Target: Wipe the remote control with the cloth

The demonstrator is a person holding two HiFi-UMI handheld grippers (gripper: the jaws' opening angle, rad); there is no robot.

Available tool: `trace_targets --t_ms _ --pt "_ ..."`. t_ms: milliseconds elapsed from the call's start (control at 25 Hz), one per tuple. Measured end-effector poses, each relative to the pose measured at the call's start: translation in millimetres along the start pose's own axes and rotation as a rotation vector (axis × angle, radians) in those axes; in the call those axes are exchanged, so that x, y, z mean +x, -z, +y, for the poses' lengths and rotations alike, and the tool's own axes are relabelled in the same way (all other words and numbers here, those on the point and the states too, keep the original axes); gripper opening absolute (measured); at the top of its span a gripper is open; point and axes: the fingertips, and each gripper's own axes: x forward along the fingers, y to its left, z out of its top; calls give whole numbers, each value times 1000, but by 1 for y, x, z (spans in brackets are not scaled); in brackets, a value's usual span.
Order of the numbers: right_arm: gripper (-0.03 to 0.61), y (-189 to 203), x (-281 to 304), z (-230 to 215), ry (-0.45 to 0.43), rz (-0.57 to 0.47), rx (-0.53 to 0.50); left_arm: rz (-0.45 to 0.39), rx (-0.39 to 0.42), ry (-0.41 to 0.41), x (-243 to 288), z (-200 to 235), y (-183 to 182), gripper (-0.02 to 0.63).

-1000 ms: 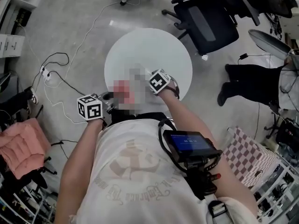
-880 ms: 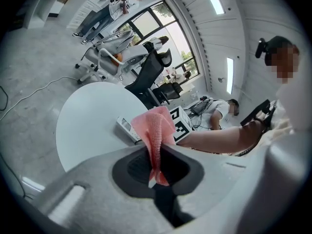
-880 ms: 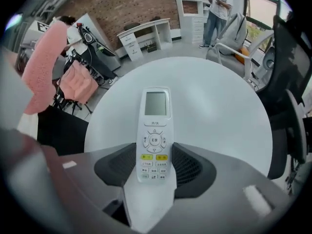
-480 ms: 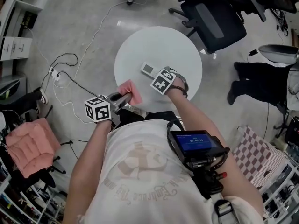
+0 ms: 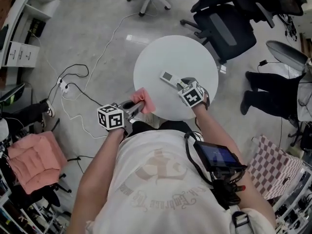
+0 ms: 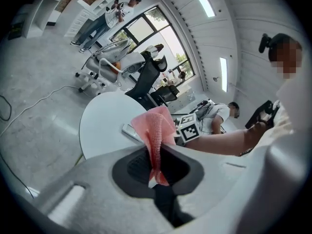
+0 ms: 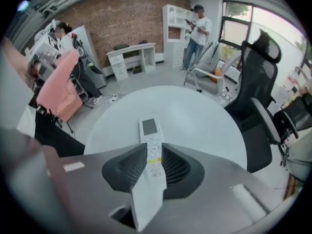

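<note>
A round white table [image 5: 161,57] is stood on a grey floor [image 5: 73,43], and everything else is placed from it. A black office chair [image 5: 226,26] is drawn up at the table's far side. A white cable [image 5: 100,57] is trailed over the floor to the table's left.

Only the tops of things are given by the head view. The room's edges are shown by the gripper views alone. Tall windows [image 6: 146,30] are seen beyond the table in the left gripper view, and a brick wall [image 7: 126,18] beyond it in the right gripper view.

At the table's near edge, towards its left, a pink cloth [image 5: 145,100] is held over the rim by the left gripper [image 5: 134,106]. Its grip is settled by the left gripper view. There the jaws are seen clenched on the cloth, which is bunched between the pads and stands up above them.

The white remote control [image 5: 169,77] is found on the table's near half, right of the cloth and apart from it. In the head view its near end is covered by the right gripper [image 5: 183,85]. In the right gripper view the remote's screen end is seen pointing towards the table's middle, with its buttons between the pads. These jaws have just been closing, and the remote is now grasped by its long sides. Whether it is raised off the table cannot be told.
</note>
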Motion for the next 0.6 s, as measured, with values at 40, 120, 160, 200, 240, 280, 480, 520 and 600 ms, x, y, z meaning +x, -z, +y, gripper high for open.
trace_targets --t_ms 40,120,160,200,240,280,480,520,600 --pt "84 -6 -10 -1 19 -49 44 16 28 6 -2 -1 0 18" --pt "23 -15 -34 -6 66 -139 116 48 85 27 -3 -6 0 18" --pt "8 -18 -45 -7 88 -175 137 58 110 39 -3 -8 -1 18" --pt "8 -21 -55 -6 104 -204 150 65 133 49 -3 -11 -2 18" --pt "8 -22 -65 -5 116 -228 159 69 155 57 -3 -14 -4 18" --pt "8 -24 -74 -2 124 -252 170 72 177 63 -3 -17 -6 18" --pt "8 -31 -121 7 133 -411 289 67 289 110 1 -37 -27 18" --pt "8 -33 -131 10 129 -451 320 63 306 120 1 -41 -31 18" --pt "8 -34 -149 14 129 -528 385 55 340 134 -1 -48 -38 18"
